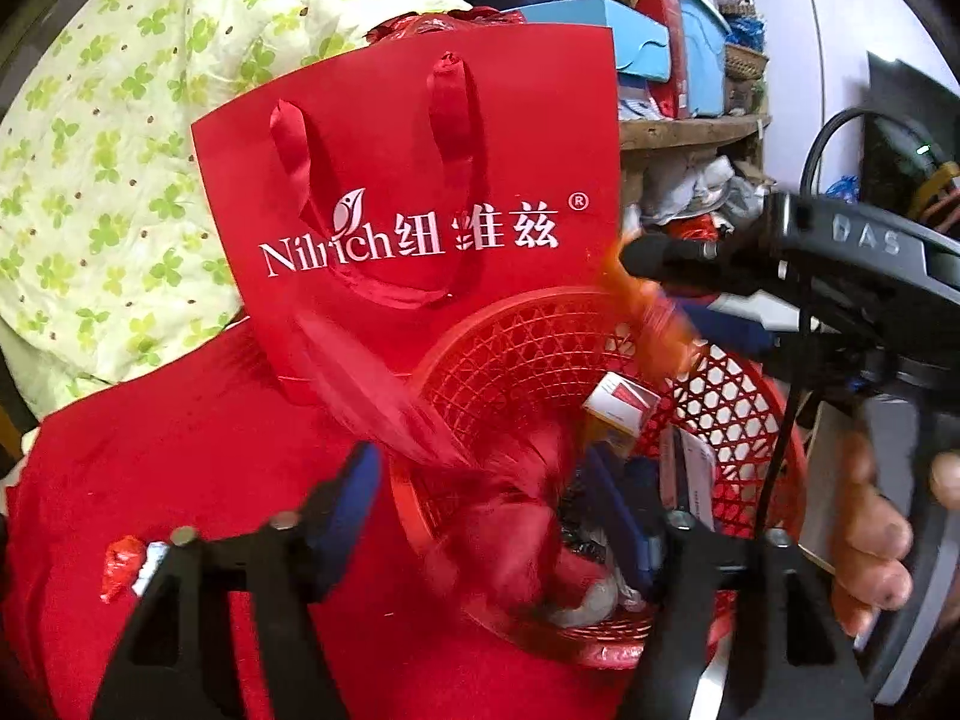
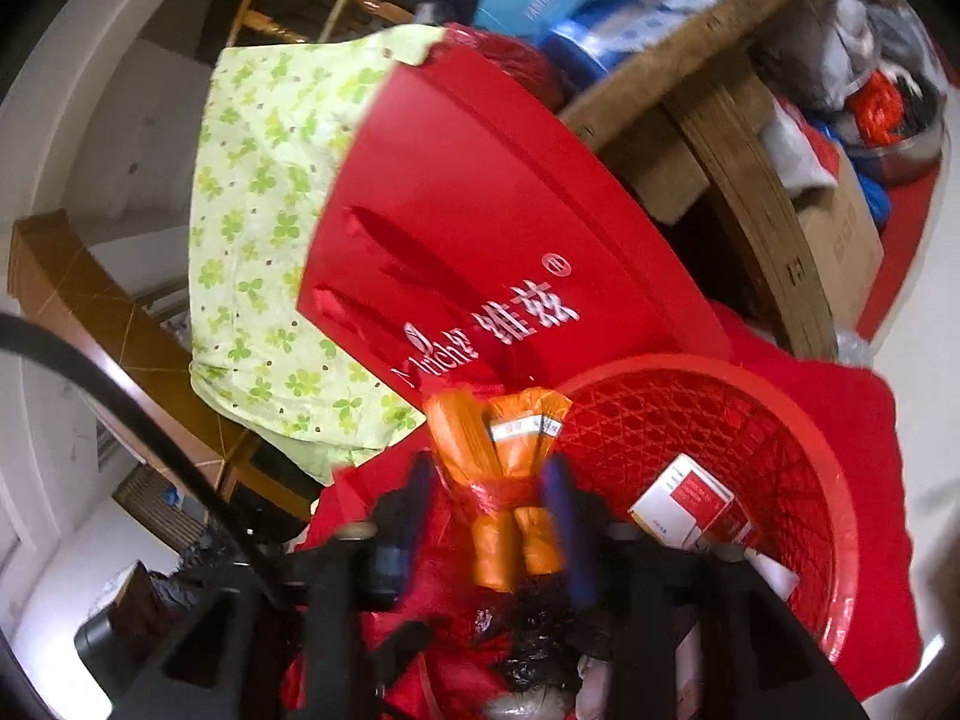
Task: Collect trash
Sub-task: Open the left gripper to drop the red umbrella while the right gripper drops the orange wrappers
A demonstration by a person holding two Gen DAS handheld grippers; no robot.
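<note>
The right gripper (image 2: pixel 489 516) pinches an orange wrapper (image 2: pixel 510 462) just over the rim of the red basket (image 2: pixel 798 432), which already holds a small box (image 2: pixel 690 501). The left gripper (image 1: pixel 492 510) looks spread, with blurred red trash (image 1: pixel 510 516) between its fingers — held or falling, I cannot tell. Best to bring the wrapper well inside the rim before letting go — the bag (image 1: pixel 420 210) stands close behind.

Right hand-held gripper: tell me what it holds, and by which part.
The right hand-held gripper holds an orange plastic wrapper bundle near its lower middle, just over the red mesh basket.
</note>
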